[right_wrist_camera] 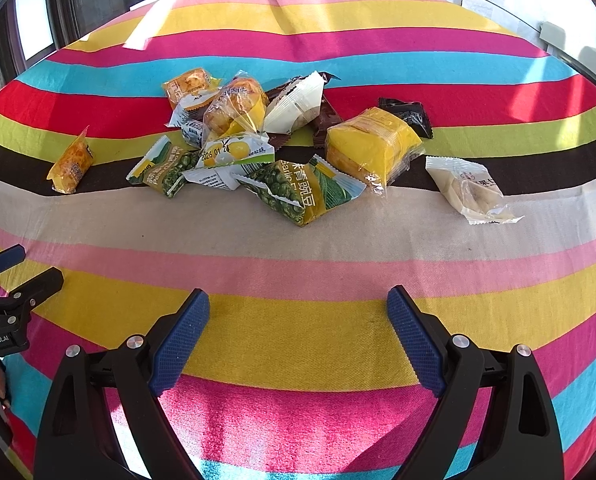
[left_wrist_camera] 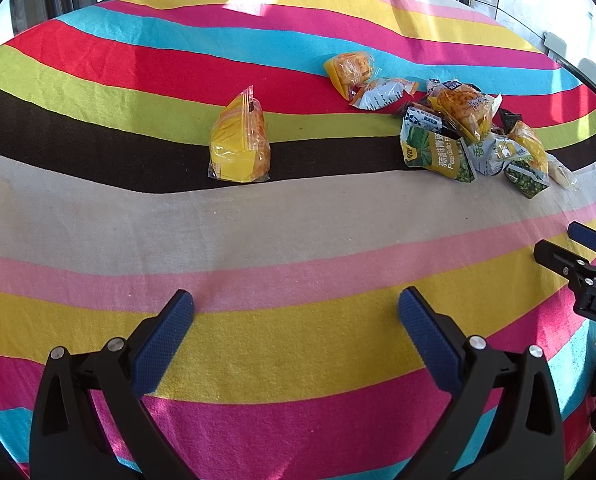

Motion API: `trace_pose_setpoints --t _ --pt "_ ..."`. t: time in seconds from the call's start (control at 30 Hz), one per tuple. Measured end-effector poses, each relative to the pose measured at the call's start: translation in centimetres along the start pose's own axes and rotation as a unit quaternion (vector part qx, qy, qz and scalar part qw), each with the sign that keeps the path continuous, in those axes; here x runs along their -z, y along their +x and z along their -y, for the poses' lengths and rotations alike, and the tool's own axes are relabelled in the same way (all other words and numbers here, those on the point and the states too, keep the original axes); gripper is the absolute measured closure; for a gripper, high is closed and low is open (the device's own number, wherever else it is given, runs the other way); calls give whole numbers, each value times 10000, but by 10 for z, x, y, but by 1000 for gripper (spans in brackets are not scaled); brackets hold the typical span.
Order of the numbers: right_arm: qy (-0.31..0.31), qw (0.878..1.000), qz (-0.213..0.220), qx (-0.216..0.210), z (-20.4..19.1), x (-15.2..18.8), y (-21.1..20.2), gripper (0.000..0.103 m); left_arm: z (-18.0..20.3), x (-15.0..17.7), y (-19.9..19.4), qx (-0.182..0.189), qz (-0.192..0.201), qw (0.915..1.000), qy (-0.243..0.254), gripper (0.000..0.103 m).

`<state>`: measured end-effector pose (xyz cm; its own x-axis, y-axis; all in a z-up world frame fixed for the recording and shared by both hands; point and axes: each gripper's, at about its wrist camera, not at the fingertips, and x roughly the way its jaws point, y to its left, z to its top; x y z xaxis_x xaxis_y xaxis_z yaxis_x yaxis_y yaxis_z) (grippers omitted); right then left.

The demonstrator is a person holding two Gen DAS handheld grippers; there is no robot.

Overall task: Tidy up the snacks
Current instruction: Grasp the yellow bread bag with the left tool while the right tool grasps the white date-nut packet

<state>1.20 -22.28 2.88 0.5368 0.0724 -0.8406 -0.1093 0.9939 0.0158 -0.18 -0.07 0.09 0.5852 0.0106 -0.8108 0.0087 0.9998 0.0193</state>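
- A desk is covered by a striped cloth (right_wrist_camera: 298, 240), and the snacks are found on its far half.
- A pile of snacks (right_wrist_camera: 254, 140) is seen in the middle of the right wrist view: green pea packets, a lemon packet, yellow cakes, and white and brown wrappers, leaning on each other.
- A big yellow cake (right_wrist_camera: 371, 146) lies at the right edge of the pile, touching it; a dark packet (right_wrist_camera: 409, 116) is just behind it.
- A white pastry (right_wrist_camera: 471, 190) is set apart, to the right of the pile.
- A small yellow packet (left_wrist_camera: 240, 142) lies alone, well left of the pile, on the black stripe.
- Between the grippers and the snacks only bare cloth is seen; nothing stands in the way.
- The left gripper (left_wrist_camera: 296, 334) is held over the near stripes; its jaws are spread wide and nothing is held.
- The right gripper (right_wrist_camera: 298, 334) is held the same way, jaws wide apart, holding nothing, well short of the pile.
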Motion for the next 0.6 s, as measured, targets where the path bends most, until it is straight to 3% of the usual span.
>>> trace_pose_setpoints --t 0.4,0.6 --pt "-179 9997 -59 -168 1 0 2 16 0 1 -1 -101 1 9999 -136 1" --pt "55 9990 36 -452 12 2 -3 16 -1 1 -1 -96 2 9999 -139 1"
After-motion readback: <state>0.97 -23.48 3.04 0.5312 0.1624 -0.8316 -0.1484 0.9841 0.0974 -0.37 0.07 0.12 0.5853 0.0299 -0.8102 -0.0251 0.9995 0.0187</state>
